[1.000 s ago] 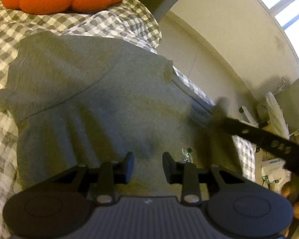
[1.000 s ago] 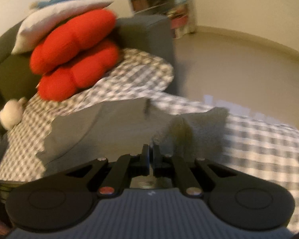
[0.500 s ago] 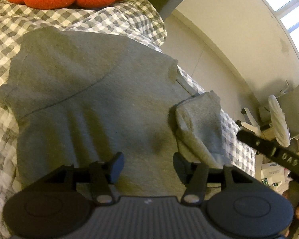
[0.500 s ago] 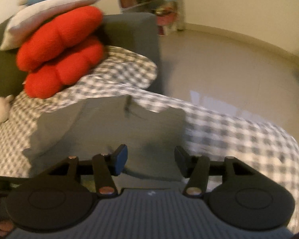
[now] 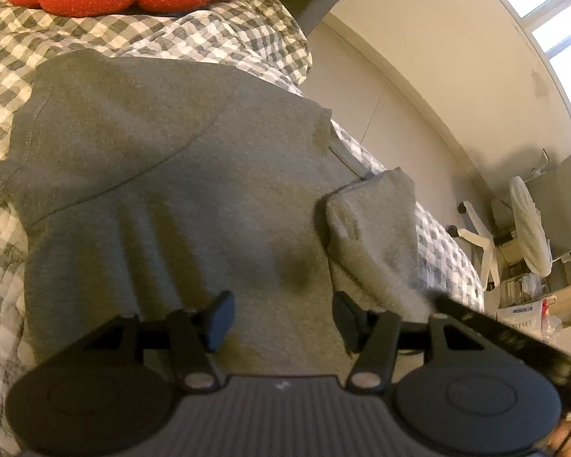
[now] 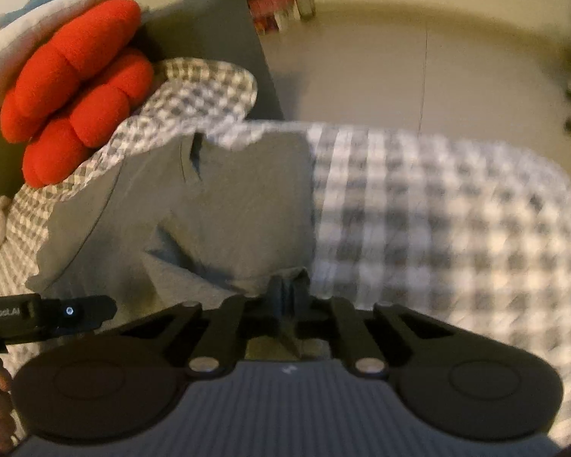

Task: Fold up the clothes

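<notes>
While your left gripper [image 5: 279,318] hovers with its jaws parted and empty over the grey garment [image 5: 163,190], your right gripper [image 6: 288,299] has its jaws pinched shut on a fold of the cloth's edge. In the left wrist view the garment lies flat on the checked bed cover [image 5: 209,38], its long axis running from the frame's bottom toward the upper left, a folded flap [image 5: 377,236] at centre right.

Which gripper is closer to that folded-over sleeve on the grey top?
Right. The right gripper is shut on the sleeve's edge; the left gripper hovers open over the grey top's middle, beside it.
</notes>
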The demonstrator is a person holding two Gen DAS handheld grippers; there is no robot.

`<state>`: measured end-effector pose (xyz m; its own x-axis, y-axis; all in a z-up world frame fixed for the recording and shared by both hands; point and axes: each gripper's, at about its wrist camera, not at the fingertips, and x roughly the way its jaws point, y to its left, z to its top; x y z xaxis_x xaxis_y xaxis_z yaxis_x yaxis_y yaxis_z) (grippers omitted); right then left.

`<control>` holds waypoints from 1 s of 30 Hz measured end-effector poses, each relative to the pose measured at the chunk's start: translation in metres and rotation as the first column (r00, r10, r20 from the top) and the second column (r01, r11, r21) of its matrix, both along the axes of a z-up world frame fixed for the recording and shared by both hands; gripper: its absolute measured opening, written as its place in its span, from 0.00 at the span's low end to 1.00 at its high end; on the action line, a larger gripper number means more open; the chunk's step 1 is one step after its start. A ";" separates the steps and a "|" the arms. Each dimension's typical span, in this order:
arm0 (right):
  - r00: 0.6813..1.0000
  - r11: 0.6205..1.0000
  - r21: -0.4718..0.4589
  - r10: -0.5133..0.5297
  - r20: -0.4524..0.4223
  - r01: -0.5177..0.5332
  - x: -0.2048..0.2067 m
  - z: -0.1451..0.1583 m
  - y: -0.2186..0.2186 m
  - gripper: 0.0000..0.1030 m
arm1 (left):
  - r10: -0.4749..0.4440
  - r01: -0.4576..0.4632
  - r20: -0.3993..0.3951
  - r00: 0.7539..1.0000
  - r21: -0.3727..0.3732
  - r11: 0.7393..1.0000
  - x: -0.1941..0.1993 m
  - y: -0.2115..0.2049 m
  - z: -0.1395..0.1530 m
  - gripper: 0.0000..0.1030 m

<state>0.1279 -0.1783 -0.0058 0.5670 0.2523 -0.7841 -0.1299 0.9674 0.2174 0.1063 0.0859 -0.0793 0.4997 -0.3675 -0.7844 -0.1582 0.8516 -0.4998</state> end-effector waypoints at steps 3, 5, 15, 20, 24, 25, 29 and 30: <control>0.995 0.996 -0.086 -0.015 0.096 0.023 -0.007 0.021 -0.009 0.05 | 0.001 -0.001 0.000 1.000 -0.001 1.000 0.000 0.000 -0.001 0.57; 0.987 0.984 -0.173 -0.019 0.159 0.046 -0.010 0.033 -0.014 0.04 | 0.002 -0.002 0.000 1.000 -0.001 1.000 0.000 0.000 -0.001 0.57; 0.951 0.850 -0.475 -0.090 0.296 0.228 -0.006 0.050 -0.062 0.04 | -0.038 0.038 0.005 0.999 0.004 0.999 0.001 -0.009 0.000 0.57; 0.945 0.784 -0.540 -0.186 0.268 0.307 0.008 0.035 -0.095 0.03 | -0.055 0.055 0.007 0.998 0.012 0.998 0.002 -0.014 0.000 0.57; 0.936 0.749 -0.562 -0.281 0.212 0.352 0.019 0.013 -0.118 0.03 | -0.061 0.061 0.007 0.998 0.020 0.998 0.004 -0.016 0.000 0.57; 0.933 0.744 -0.563 -0.301 0.196 0.359 0.021 0.007 -0.123 0.03 | -0.063 0.063 0.007 0.998 0.023 0.998 0.004 -0.017 0.000 0.57; 0.921 0.745 -0.552 -0.368 0.129 0.375 0.022 -0.022 -0.143 0.03 | -0.066 0.065 0.005 0.998 0.032 0.997 0.005 -0.018 -0.001 0.57; 0.917 0.751 -0.541 -0.382 0.112 0.379 0.021 -0.026 -0.148 0.03 | -0.066 0.066 0.005 0.998 0.035 0.997 0.006 -0.019 -0.002 0.57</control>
<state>0.1485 -0.3262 -0.0322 0.5198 -0.4495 -0.7265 0.2744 0.8932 -0.3563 0.1120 0.0671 -0.0809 0.4797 -0.3726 -0.7944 -0.0982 0.8769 -0.4705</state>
